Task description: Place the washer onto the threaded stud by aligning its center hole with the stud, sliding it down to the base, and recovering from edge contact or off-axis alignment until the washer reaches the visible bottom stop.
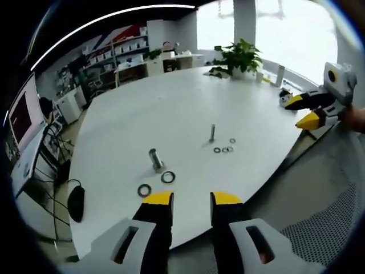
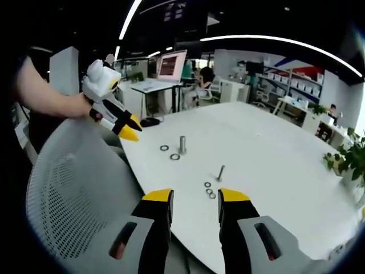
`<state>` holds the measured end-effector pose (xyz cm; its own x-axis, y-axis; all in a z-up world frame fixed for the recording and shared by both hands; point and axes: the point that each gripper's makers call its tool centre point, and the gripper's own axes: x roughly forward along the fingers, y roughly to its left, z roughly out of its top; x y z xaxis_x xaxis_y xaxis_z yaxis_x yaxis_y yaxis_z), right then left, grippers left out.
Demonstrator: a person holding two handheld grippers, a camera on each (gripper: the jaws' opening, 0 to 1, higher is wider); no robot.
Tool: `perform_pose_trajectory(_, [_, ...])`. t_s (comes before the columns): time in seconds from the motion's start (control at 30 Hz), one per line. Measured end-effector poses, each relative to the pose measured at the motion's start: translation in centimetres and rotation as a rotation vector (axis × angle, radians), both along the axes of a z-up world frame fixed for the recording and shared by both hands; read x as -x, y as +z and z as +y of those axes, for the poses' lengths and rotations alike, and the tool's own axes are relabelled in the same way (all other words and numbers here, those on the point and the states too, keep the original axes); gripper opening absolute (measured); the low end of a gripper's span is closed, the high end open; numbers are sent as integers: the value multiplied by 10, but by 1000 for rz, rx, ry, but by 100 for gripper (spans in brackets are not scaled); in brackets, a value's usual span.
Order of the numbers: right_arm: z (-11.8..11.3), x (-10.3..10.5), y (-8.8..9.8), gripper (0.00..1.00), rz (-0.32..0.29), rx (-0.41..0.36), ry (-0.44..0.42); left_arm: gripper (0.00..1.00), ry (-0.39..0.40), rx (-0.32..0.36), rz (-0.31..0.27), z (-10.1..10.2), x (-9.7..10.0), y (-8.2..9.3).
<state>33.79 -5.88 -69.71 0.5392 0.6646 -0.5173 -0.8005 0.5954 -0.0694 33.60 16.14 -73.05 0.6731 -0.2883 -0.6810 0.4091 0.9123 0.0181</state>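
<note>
Item: thin stud (image 2: pixel 220 172), upright on the worktop (image 2: pixel 274 165), three washers (image 2: pixel 210 190) flat just beside its base. Lies straight ahead of the right tongs (image 2: pixel 194 197), nearer than to the left tongs (image 1: pixel 191 198), which face a thick stud (image 1: pixel 155 159). Both tongs released, empty, off the worktop edge.

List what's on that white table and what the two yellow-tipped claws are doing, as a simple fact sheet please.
table: white, rounded
thick stud: upright, two large washers flat beside it
thin stud: upright, small washers at its base
left gripper: open, empty, above the table's near edge
right gripper: open, empty
mesh chair: beside the table
potted plant: far edge
</note>
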Motion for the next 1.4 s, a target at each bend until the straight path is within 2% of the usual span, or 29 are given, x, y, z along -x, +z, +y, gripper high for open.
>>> perform_pose_trajectory(0.07, [-1,0,-1,33,3,4,-2,23,63,27,-31,7,-4,8])
perform_pose_trajectory(0.17, [0,-2,0,33,2,5,-10,24,72,27,-2,14,-5,2])
perform_pose_trajectory(0.27, [-2,-2,1,33,0,3,-15,24,72,37,1,12,-7,3])
perform_pose_trajectory(0.47, [-4,-2,0,33,9,-1,-26,27,114,53,47,20,-8,-3])
perform_pose_trajectory(0.53, [-3,-1,-2,33,16,7,-16,27,187,77,107,30,-7,-11])
perform_pose_trajectory(0.57, [-3,-1,-3,33,19,11,-14,28,217,103,118,32,-7,-12])
perform_pose_trajectory(0.6, [-4,-1,0,33,0,9,-17,28,250,135,118,37,-10,-12])
perform_pose_trajectory(0.63, [-5,-3,4,33,-23,-2,-22,28,254,138,119,40,-12,-12])
perform_pose_trajectory(0.7, [-6,-4,6,32,-23,-17,-29,28,230,90,121,48,-15,-15])
perform_pose_trajectory(0.77, [-6,-4,1,33,4,-6,-29,29,192,29,141,53,-16,-19])
perform_pose_trajectory(0.93, [-7,-6,4,32,-18,-8,-41,31,200,49,159,55,-29,-28])
perform_pose_trajectory(1.0, [-9,-7,3,32,-14,-8,-47,32,189,34,179,54,-33,-37])
perform_pose_trajectory(1.07, [-10,-8,5,32,-26,-7,-53,32,143,4,228,52,-35,-47])
perform_pose_trajectory(1.1, [-10,-9,6,32,-30,-8,-54,32,123,-14,235,52,-38,-49])
perform_pose_trajectory(1.2, [-10,-7,1,32,-10,-1,-49,32,69,-67,266,49,-47,-59])
perform_pose_trajectory(1.33, [-10,-6,2,31,-21,7,-48,33,74,-83,293,49,-57,-75])
perform_pose_trajectory(1.4, [-10,-7,0,31,-9,10,-49,33,82,-91,309,45,-57,-76])
